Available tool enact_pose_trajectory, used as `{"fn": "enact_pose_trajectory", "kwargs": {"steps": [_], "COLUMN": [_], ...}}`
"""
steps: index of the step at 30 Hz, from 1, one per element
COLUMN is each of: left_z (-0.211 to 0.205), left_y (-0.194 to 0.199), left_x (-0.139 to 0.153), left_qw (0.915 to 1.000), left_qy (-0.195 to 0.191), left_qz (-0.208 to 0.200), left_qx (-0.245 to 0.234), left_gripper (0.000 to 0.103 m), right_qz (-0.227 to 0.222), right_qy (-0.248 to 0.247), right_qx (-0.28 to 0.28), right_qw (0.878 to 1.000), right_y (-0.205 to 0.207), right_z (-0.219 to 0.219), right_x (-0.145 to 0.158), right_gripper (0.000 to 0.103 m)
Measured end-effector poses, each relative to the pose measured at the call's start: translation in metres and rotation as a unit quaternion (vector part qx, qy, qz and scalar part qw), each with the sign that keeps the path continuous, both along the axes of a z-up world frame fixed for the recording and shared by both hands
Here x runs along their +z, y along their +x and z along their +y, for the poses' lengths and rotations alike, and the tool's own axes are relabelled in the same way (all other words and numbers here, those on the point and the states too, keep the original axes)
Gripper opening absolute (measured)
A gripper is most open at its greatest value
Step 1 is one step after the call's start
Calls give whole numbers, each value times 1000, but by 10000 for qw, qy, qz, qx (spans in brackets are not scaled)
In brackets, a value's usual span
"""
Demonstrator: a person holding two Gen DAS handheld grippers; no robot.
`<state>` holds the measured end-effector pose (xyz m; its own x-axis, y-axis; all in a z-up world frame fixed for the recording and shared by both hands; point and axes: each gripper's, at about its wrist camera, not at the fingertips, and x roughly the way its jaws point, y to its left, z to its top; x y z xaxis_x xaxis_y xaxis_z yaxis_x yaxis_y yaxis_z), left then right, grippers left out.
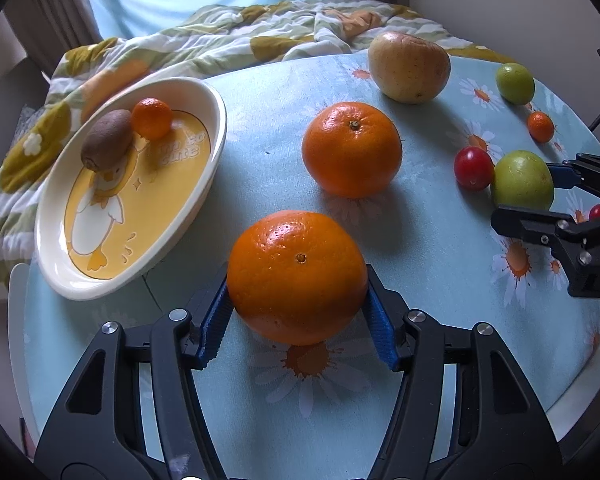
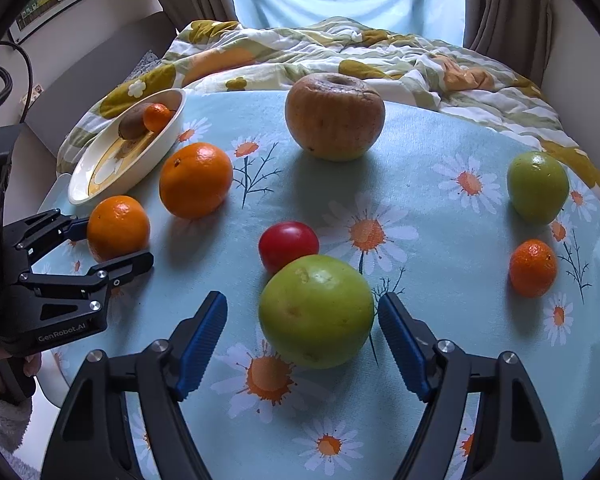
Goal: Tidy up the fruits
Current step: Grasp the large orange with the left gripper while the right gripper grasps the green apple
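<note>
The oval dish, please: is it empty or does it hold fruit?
Holds fruit: the dish contains a kiwi and a small orange.

Colours on the fruit table

Tablecloth (image 2: 440,140) pale blue, printed with white daisies, orange centres, thin dark stems. Two oranges (image 1: 296,276) (image 1: 352,148) deep orange; two small mandarins (image 1: 152,117) (image 2: 533,267) the same. Kiwi (image 1: 106,139) brown. Dish (image 1: 208,96) cream-rimmed, yellow inside with a white duck. Two green fruits (image 2: 316,310) (image 2: 537,186), red tomato (image 2: 288,242), apple (image 2: 334,116) yellow-brown. Quilt (image 2: 340,50), upper frame, white with olive and orange flowers. Gripper pads (image 2: 202,342) blue, frames black.
</note>
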<state>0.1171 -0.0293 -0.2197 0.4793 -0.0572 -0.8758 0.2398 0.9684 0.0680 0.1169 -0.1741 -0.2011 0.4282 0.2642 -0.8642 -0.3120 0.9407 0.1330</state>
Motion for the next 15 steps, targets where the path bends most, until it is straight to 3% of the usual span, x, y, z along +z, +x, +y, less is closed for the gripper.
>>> {"fn": "enact_pose_trajectory", "kwargs": {"steps": [4, 15], "left_z": [0, 0], "left_y": [-9, -30], "left_x": [2, 32], "left_qw": [10000, 9996], "left_qy": [30, -76], "left_qz": [-26, -182], "left_qx": [-8, 194], "left_gripper": [65, 65], "right_qz": [-67, -210], "right_qy": [-119, 118], "right_qx": [-79, -60], "right_qw": [9999, 9997], "right_y": [2, -10], "right_z": [-2, -3], "right_x": [-1, 24], "right_gripper": [50, 50]}}
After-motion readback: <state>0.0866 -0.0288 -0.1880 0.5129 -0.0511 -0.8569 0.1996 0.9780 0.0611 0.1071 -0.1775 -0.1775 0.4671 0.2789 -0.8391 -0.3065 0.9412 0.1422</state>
